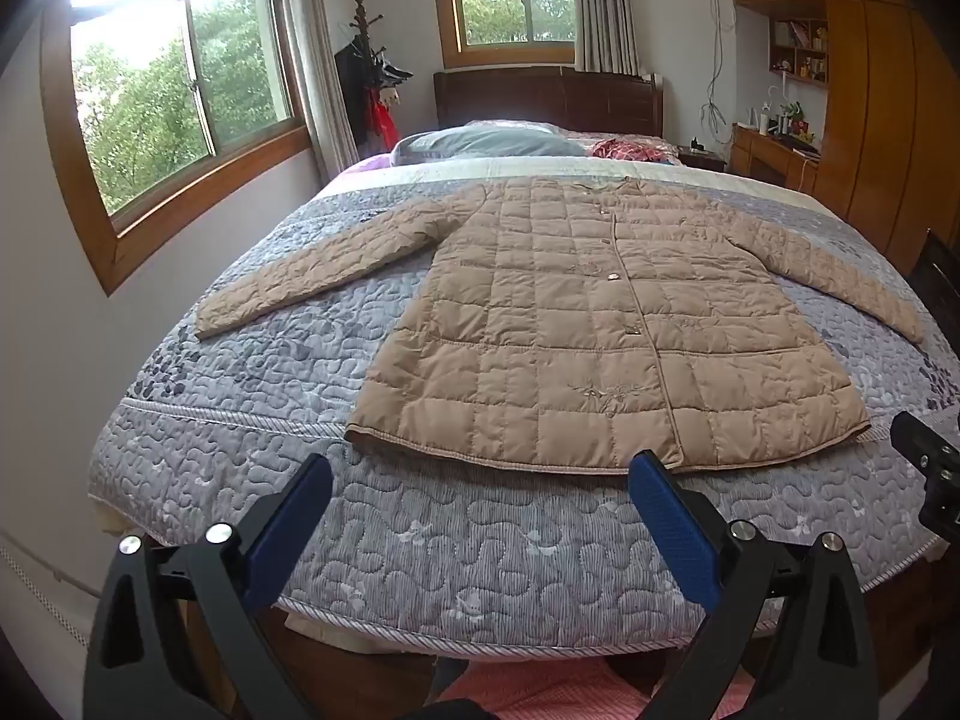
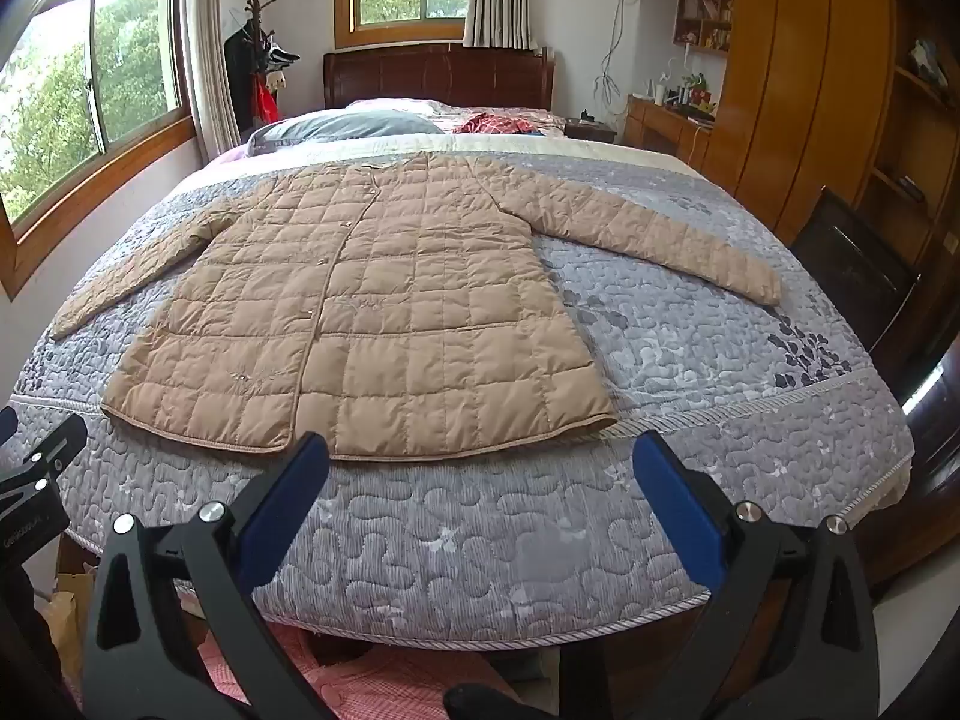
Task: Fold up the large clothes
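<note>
Tan quilted coat [image 1: 600,324] lies flat, front up, centre of frame on the grey patterned bedspread [image 1: 420,540]. Long axis runs hem (lower frame) to collar (upper frame, toward the dark headboard [image 1: 549,97]); both sleeves are angled outward and down. In the left wrist view the coat's right-hand cuff is cut off near the frame edge; collar detail is too small to make out. Left gripper [image 1: 480,495]: blue pads [image 1: 675,519] spread wide, holding nothing, hanging short of the hem, not touching. Right gripper [image 2: 480,495]: same, spread wide, nothing held, just short of the hem. Grey pillow [image 1: 492,143] sits beyond the collar. Windows are upper left and top centre, wooden wardrobe [image 2: 798,90] upper right.
</note>
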`<state>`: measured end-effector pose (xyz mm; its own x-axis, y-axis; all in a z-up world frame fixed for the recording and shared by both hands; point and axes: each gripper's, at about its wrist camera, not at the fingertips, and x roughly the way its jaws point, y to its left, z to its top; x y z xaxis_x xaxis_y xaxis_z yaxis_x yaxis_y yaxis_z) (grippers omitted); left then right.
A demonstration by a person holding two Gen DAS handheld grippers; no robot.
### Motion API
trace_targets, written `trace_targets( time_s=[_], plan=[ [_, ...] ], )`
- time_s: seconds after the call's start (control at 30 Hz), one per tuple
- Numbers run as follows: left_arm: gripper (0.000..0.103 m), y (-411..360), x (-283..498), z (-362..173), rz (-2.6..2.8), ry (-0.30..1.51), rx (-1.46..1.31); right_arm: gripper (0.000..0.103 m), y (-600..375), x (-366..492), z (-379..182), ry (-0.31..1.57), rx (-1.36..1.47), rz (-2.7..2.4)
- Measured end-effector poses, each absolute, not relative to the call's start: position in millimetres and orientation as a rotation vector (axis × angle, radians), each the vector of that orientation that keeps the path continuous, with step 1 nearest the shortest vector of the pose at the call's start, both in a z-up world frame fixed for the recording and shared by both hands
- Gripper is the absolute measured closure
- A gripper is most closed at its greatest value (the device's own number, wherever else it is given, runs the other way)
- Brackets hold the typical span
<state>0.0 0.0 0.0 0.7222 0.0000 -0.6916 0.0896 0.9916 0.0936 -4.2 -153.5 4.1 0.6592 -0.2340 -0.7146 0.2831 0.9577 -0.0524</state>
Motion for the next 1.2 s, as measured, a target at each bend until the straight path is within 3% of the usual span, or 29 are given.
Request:
trace_targets(
  time_s=[1.2],
  plan=[
    [0.004,-0.1,0.1,-0.2,-0.048,0.766,0.126,0.003,-154.5,-0.9,0.6,0.811,0.070,-0.290]
  ],
)
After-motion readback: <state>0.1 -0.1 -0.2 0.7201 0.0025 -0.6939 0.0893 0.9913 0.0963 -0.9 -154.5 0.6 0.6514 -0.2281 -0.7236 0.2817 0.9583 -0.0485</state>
